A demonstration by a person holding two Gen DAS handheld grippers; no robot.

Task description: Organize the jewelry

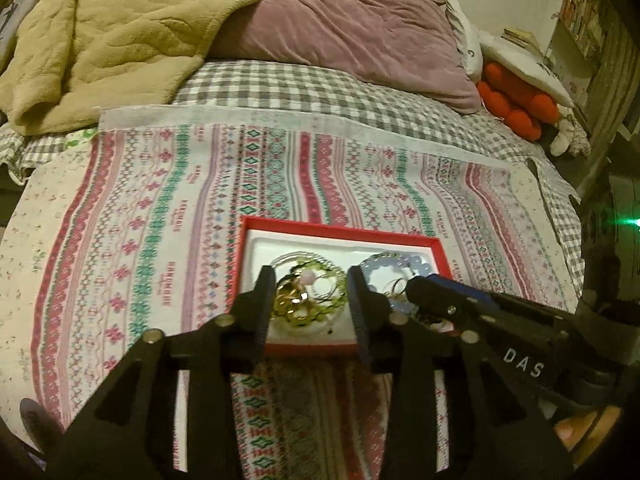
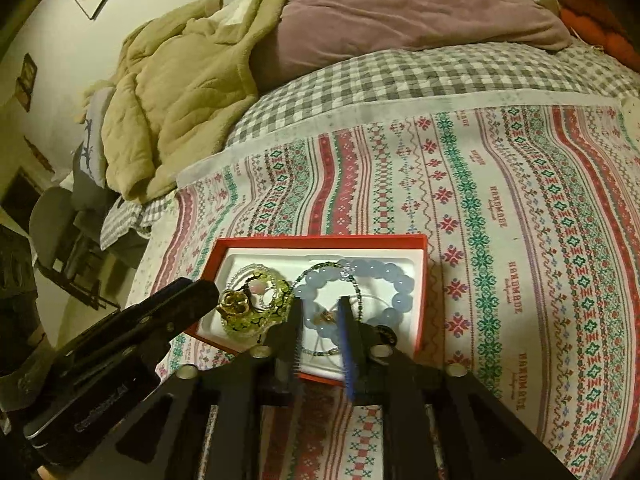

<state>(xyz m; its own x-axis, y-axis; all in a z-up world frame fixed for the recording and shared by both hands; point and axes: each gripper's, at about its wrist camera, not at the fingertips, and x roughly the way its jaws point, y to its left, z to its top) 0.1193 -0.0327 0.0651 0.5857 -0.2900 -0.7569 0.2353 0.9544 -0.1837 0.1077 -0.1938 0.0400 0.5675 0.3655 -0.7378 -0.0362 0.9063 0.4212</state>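
A red box [image 1: 340, 233] with a white liner lies on the patterned cloth; it also shows in the right wrist view [image 2: 320, 241]. In it lie a green-gold bead bracelet with gold rings [image 1: 308, 300] [image 2: 256, 308] on the left and a pale blue bead bracelet [image 1: 400, 266] [image 2: 384, 284] on the right, with a thin bead chain [image 2: 324, 270]. My left gripper [image 1: 312, 304] is open, hovering over the green-gold bracelet. My right gripper [image 2: 320, 320] is open over the blue bracelet, a small gold piece between its fingers; it also shows in the left wrist view [image 1: 424, 290].
The box lies on a patterned cloth [image 1: 160, 220] spread over a checked bedsheet [image 1: 304, 84]. A beige blanket [image 1: 104, 36], a mauve pillow [image 1: 352, 20] and an orange plush toy [image 1: 516, 104] lie at the back. A chair [image 2: 60, 220] stands off the bed's left.
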